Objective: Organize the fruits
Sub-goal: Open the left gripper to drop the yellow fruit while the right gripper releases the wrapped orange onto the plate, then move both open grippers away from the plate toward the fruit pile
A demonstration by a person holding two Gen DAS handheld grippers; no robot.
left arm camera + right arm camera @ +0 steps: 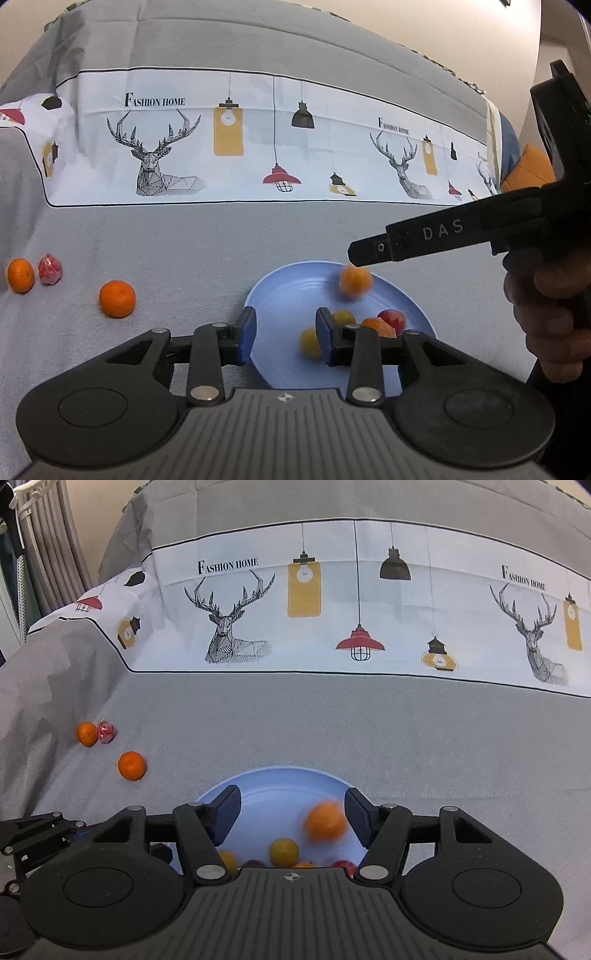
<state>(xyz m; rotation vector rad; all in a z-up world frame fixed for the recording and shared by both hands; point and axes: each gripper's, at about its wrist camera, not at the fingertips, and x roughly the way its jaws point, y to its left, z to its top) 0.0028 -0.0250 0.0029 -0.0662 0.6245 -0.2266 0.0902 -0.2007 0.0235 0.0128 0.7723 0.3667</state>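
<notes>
A light blue plate (pixel 288 295) (pixel 280 786) lies on the grey bedspread. My left gripper (pixel 285 317) is open above its near rim, with a blurred yellow fruit (pixel 309 341) loose beside its right finger. My right gripper (pixel 291 794) (pixel 354 254) is open over the plate, and a blurred orange (pixel 325 819) (pixel 354 280) sits between its fingers without touching the pads. In the plate lie a yellow-green fruit (pixel 283 852) (pixel 343 316), a red fruit (pixel 392 319) and an orange one (pixel 376 326). Left of the plate lie two oranges (pixel 117 298) (pixel 21 275) and a red wrapped fruit (pixel 50 268).
The bedspread rises into a white band printed with deer and lamps (pixel 332 609). A person's hand (pixel 546 314) holds the right gripper. An orange cushion (pixel 528 166) lies at far right, and a white rack (pixel 48 535) stands beyond the bed's left edge.
</notes>
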